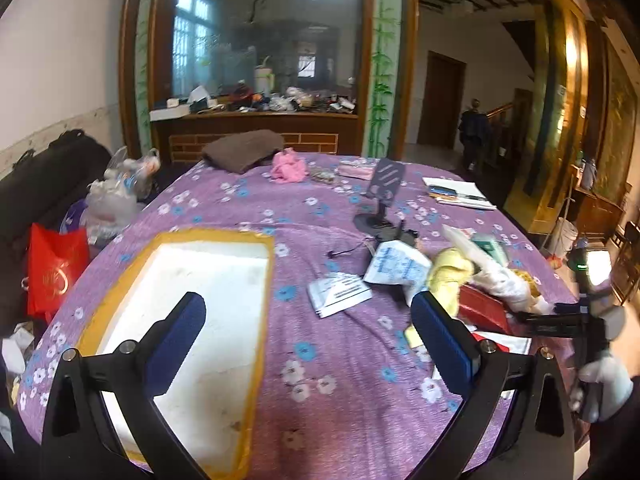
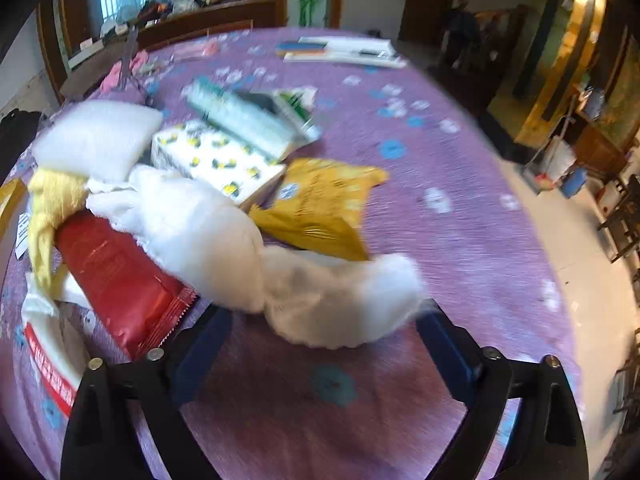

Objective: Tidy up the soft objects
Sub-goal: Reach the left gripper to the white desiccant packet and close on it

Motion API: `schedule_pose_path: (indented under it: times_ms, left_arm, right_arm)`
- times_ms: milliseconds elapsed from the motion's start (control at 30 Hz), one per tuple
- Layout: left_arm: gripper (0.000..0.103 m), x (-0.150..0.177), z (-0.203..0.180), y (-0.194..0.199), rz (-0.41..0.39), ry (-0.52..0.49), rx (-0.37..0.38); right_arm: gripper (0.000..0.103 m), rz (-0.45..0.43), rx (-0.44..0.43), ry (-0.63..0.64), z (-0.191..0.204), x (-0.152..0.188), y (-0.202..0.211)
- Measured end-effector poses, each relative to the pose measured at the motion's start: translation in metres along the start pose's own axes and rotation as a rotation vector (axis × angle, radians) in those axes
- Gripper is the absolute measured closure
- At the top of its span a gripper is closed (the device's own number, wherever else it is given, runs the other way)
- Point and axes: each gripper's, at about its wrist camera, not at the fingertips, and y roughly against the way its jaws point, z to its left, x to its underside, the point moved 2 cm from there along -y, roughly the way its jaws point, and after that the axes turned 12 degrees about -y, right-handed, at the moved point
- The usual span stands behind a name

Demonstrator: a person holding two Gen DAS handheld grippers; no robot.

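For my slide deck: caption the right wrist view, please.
Open right gripper poised around a white fluffy cloth amid snack packets on a purple floral tablecloth.

The red pack (image 2: 120, 276) lies partly under the white cloth (image 2: 224, 248). Motion blurs the books (image 2: 340, 50) and the far clutter. The foam box (image 1: 192, 340) runs behind the left gripper (image 1: 308, 336).

Foam box (image 1: 192, 280) interior clear; soft pile (image 2: 208, 232) crowds right side.

left hand-held gripper (image 1: 308, 328) open, right hand-held gripper (image 2: 324, 344) wide
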Motion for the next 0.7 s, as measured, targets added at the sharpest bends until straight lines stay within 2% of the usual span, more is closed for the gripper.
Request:
schedule_pose_path:
  times_ms: [100, 167, 233, 300, 433, 600, 700]
  left_arm:
    - [0.000, 0.003, 0.000, -0.012, 0.053, -0.025, -0.001]
    - [0.000, 0.013, -0.007, -0.020, 0.102, -0.040, 0.015]
    - [0.000, 0.022, -0.022, -0.023, 0.144, -0.061, 0.036]
    - [0.000, 0.029, -0.035, -0.026, 0.165, -0.095, 0.057]
    - [0.000, 0.030, -0.047, -0.030, 0.193, -0.140, 0.036]
    - [0.000, 0.018, -0.037, -0.050, 0.249, -0.107, 0.042]
    - [0.000, 0.008, -0.034, -0.076, 0.294, -0.129, 0.032]
  right_arm:
    - [0.009, -0.130, -0.018, -0.059, -0.016, 0.002, 0.039]
    - [0.008, -0.231, -0.077, -0.113, -0.024, 0.005, 0.065]
    - [0.001, -0.305, -0.138, -0.142, -0.025, 0.010, 0.083]
    - [0.001, -0.271, -0.182, -0.120, -0.015, 0.015, 0.084]
    - [0.004, -0.255, -0.231, -0.070, 0.011, 0.016, 0.078]
    - [0.004, -0.256, -0.273, -0.090, 0.009, -0.005, 0.053]
    - [0.004, -0.272, -0.278, -0.131, 0.009, -0.010, 0.028]
